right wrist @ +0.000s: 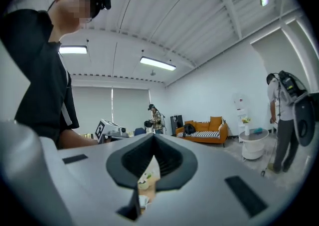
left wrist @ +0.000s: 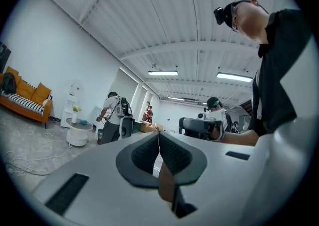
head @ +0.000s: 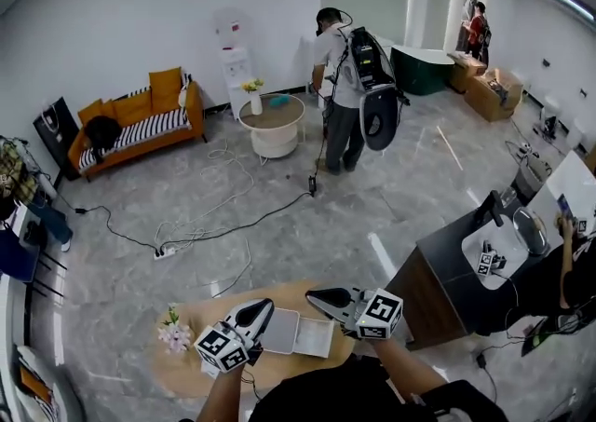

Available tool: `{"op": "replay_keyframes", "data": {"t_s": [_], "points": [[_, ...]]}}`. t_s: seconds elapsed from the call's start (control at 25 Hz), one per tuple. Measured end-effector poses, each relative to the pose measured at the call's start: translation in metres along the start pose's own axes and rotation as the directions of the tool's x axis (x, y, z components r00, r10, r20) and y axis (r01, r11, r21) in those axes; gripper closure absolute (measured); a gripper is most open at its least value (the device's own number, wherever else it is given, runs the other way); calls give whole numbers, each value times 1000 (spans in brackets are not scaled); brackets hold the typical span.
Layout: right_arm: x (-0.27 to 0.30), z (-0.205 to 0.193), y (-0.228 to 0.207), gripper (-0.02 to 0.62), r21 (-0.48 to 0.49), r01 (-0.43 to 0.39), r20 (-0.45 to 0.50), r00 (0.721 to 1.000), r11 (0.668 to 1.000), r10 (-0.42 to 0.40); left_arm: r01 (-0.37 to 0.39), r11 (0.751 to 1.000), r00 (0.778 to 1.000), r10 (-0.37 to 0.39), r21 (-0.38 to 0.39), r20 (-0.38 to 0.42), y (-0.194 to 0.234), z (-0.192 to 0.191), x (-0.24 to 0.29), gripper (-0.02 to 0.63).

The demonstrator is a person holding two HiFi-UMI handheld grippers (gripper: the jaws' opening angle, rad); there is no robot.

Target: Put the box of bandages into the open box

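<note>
Your tongs are both pinched together and empty: left gripper [head: 266, 305], right gripper [head: 312, 295], up over round wooden table [head: 177, 372]. White open box [head: 296, 333] lies beneath. Bandage box not separable from it; can't tell if inside. Expect light, crushable carton: pinch narrow sides gently. No legible writing.

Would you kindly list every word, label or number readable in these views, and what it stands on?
No text is legible.
Cubes on the left gripper and right gripper: black-and-white square patterns, no letters.
On the white water dispenser: red mark, too small to read.
On the open white cardboard box: no print visible.
</note>
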State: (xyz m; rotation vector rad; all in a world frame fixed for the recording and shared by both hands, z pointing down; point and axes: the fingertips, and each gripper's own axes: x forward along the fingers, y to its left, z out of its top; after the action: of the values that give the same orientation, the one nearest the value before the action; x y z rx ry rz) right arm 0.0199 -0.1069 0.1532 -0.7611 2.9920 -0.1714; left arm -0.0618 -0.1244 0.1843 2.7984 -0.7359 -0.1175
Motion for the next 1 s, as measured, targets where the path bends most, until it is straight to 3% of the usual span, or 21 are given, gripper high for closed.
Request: {"op": "replay_keyframes", "data": {"t_s": [0.2, 0.4, 0.64, 1.0], "points": [[-31, 28, 5, 584, -34, -1, 127, 992, 999, 5, -17, 998, 999, 15, 56, 34, -1, 25, -15, 588], [-66, 48, -6, 584, -63, 37, 238, 971, 997, -21, -54, 997, 996, 50, 49, 67, 1, 20, -19, 588], [-71, 57, -14, 584, -45, 64, 254, 966, 997, -51, -88, 994, 991, 81, 62, 106, 4, 23, -31, 588], [-54, 59, -1, 584, -52, 21, 250, 968, 998, -8, -83, 993, 982, 66, 89, 178, 8, 46, -30, 588]]}}
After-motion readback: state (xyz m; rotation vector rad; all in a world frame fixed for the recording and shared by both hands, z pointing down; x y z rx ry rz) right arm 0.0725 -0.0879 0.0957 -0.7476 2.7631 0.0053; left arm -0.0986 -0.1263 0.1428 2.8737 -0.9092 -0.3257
